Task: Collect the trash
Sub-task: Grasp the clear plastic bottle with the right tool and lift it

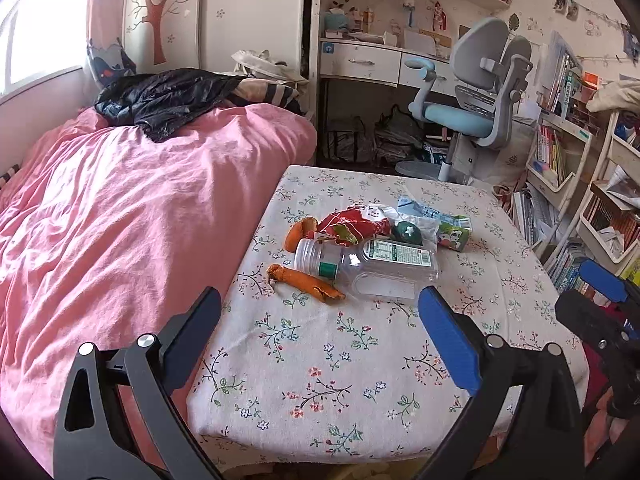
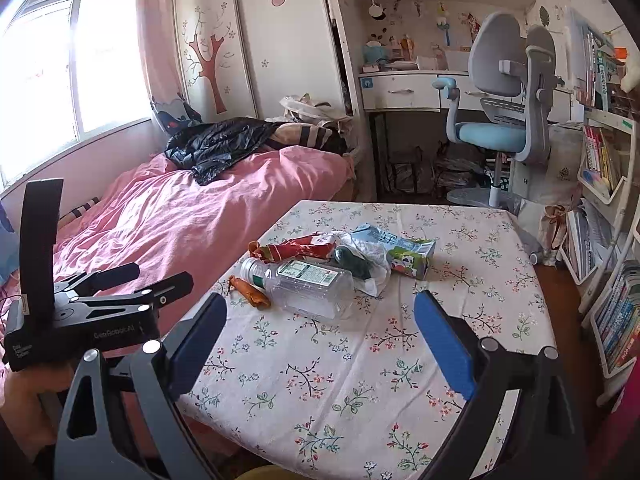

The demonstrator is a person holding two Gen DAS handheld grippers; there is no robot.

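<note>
Trash (image 1: 360, 248) heaped near the middle of a table under a floral cloth (image 1: 320, 360), well ahead of both grippers. Clear plastic bottle (image 1: 366, 268) on its side, uncapped neck toward the bed, label up. Orange peel strip (image 1: 306, 282) just in front of the bottle's neck, a second curled peel (image 1: 299, 232) behind it. Red crumpled wrapper (image 1: 352, 222) against the bottle's far side, partly over it. Dark green round lump (image 1: 407, 233) inside a clear plastic bag (image 2: 370, 264), next to the wrapper. Small green carton with a panda print (image 1: 454, 234) at the far right of the heap, a pale blue printed pack (image 1: 420, 208) lying behind it. Left gripper (image 1: 320, 304) spread wide, blue pads apart, nothing between them, hanging over the near part of the table. Right gripper (image 2: 320, 308) likewise spread wide and empty, aimed at the bottle from the near edge. Left gripper's black body also visible at the left of the right wrist view, over the bed's edge. Pink duvet (image 1: 140, 200) to the left of the table, black jacket (image 1: 168, 100) on it. Grey and blue desk chair (image 1: 476, 92) beyond the table, bookshelves (image 1: 560, 152) on the right.
</note>
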